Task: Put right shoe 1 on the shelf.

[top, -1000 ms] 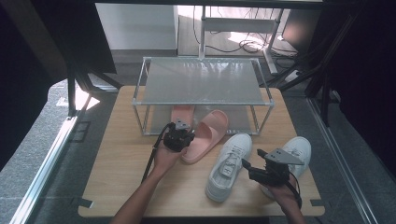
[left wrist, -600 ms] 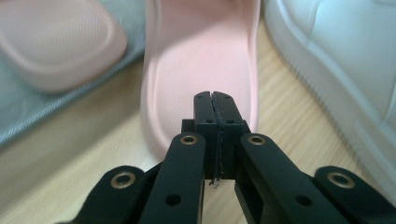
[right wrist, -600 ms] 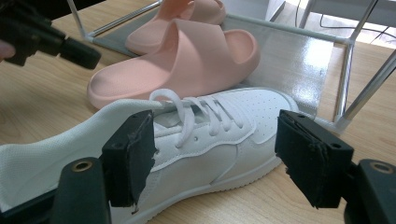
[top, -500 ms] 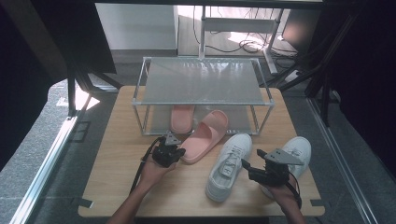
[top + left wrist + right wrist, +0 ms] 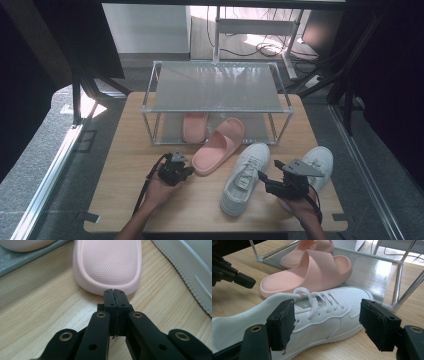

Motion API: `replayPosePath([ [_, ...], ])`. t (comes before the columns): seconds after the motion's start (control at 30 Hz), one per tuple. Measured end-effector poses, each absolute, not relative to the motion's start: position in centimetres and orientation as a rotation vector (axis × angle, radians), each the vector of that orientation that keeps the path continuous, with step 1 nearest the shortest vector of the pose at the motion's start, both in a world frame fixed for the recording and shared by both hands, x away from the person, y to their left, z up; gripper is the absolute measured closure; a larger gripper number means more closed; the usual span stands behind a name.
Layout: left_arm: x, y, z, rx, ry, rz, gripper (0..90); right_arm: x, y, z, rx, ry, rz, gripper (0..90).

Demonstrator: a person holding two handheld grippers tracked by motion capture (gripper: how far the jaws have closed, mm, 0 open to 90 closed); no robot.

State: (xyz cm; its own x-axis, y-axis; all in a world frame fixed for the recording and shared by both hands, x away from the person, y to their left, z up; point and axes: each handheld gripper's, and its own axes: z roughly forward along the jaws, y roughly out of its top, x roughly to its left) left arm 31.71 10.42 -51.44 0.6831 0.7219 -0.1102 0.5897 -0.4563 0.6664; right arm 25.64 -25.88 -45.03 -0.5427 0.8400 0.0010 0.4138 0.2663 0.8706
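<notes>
1. Left gripper [image 5: 186, 171] – jaws pressed together, nothing between them, tips just short of the heel of the pink slipper [image 5: 218, 146].
2. That slipper lies on the table [image 5: 125, 150], toe end at the front of the shoe rack [image 5: 216, 110]; second slipper [image 5: 194, 127] sits inside the rack.
3. Right gripper [image 5: 261, 176] – jaws spread wide, empty, beside the white sneaker [image 5: 245, 177].

Black tool [image 5: 115, 293], brass-ringed screws
</notes>
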Motion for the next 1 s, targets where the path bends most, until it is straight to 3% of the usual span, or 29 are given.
replayPosePath([
  [1.0,32.5,7.7,-51.7,2.220,0.957,0.212,90.0,25.5,-26.2,-44.9,1.136,2.063,1.213,29.1],
])
